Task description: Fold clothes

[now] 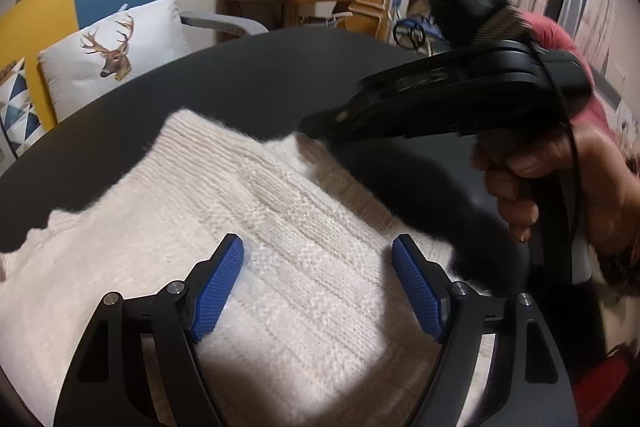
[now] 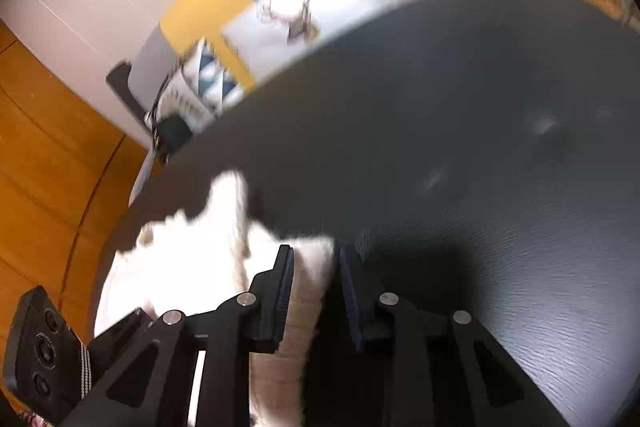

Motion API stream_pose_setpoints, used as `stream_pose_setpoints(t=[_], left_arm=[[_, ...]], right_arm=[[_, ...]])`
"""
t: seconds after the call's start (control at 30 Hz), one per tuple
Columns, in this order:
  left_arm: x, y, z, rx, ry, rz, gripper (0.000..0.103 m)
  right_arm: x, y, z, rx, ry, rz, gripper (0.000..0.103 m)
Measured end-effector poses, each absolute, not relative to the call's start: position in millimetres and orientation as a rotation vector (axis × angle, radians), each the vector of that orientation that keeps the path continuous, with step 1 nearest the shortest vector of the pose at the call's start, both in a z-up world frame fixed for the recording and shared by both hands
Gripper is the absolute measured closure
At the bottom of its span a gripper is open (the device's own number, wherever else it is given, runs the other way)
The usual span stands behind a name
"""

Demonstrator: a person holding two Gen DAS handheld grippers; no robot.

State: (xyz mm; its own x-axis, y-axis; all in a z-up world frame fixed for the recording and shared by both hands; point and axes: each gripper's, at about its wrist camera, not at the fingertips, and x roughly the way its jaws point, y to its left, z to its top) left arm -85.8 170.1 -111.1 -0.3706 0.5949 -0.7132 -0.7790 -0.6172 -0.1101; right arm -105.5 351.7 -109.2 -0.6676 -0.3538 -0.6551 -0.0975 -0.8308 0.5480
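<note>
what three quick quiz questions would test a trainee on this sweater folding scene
1. True or false: the left claw stands open over the knit sweater.
2. The cushion behind the table shows: A a deer, B a cat, C a flower.
3. Fill in: the knit sweater lies on a dark round ___.
Key: 1 true; 2 A; 3 table.

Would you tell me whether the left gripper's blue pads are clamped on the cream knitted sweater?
No, the left gripper stands wide open above the cream knitted sweater, neither pad pressing on it.
</note>
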Motion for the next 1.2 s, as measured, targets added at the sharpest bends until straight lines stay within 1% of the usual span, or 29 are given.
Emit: stream_pose_setpoints(t=[0.03, 0.1, 0.17, 0.3, 0.4, 0.43, 0.47, 0.6, 0.63, 0.73, 0.83, 0.87, 0.9, 0.97, 1.07, 1.2], left_arm=[[-84.7, 162.9, -105.5, -0.915, 0.280, 2.069, 0.024], [-83.8, 143.3, -94.5, -0.881, 0.229, 2.141, 0.024], [-85.3, 123.7, -87.8, -0.884, 0.208, 2.213, 0.024], [-97.0, 71.5, -79.9, -0.918, 0.201, 2.422, 0.024], [-115.5, 30.1, -86.0, -0.986, 0.207, 2.604, 0.024], [-121.7, 17.5, -89.6, -1.011, 0.205, 2.657, 0.024], [-126.7, 5.9, -95.2, -1.047, 0.197, 2.701, 0.024], [-122.8, -29.1, -119.9, -1.134, 0.078, 2.753, 0.024], [-116.9, -31.3, -120.3, -1.109, 0.067, 2.757, 0.022], [-115.3, -23.3, -123.0, -1.107, 0.128, 2.757, 0.017], [-120.5, -14.3, -125.1, -1.116, 0.173, 2.758, 0.015], [-122.7, -14.4, -125.2, -1.114, 0.160, 2.754, 0.015], [-123.7, -16.1, -125.4, -1.113, 0.143, 2.749, 0.015], [-125.9, -18.9, -125.9, -1.110, 0.114, 2.740, 0.015], [-127.1, -19.3, -126.1, -1.108, 0.101, 2.736, 0.015], [-127.2, -17.6, -125.4, -1.105, 0.104, 2.739, 0.015]], right_arm=[[-99.8, 348.9, -99.0, 1.152, -0.817, -2.623, 0.075], [-98.2, 334.9, -83.0, 1.106, -0.711, -2.610, 0.075], [-110.1, 315.5, -80.5, 1.171, -0.589, -2.556, 0.075], [-135.9, 292.6, -96.0, 1.273, -0.541, -2.518, 0.075], [-145.9, 283.8, -104.8, 1.309, -0.513, -2.539, 0.076], [-146.1, 284.2, -104.6, 1.298, -0.503, -2.549, 0.089], [-143.8, 284.2, -104.0, 1.292, -0.492, -2.558, 0.095], [-136.9, 281.3, -92.9, 1.258, -0.446, -2.641, 0.097], [-132.5, 282.9, -88.4, 1.252, -0.434, -2.688, 0.097], [-135.1, 283.9, -95.9, 1.319, -0.442, -2.700, 0.097], [-136.0, 279.0, -105.4, 1.323, -0.367, -2.711, 0.097], [-136.6, 277.7, -104.5, 1.327, -0.349, -2.715, 0.095], [-136.7, 278.4, -102.0, 1.337, -0.351, -2.716, 0.089], [-135.5, 280.0, -93.5, 1.349, -0.372, -2.743, 0.082], [-122.1, 269.8, -67.0, 1.237, -0.391, -2.819, 0.082], [-112.7, 232.3, -52.9, 1.098, -0.327, -2.746, 0.082]])
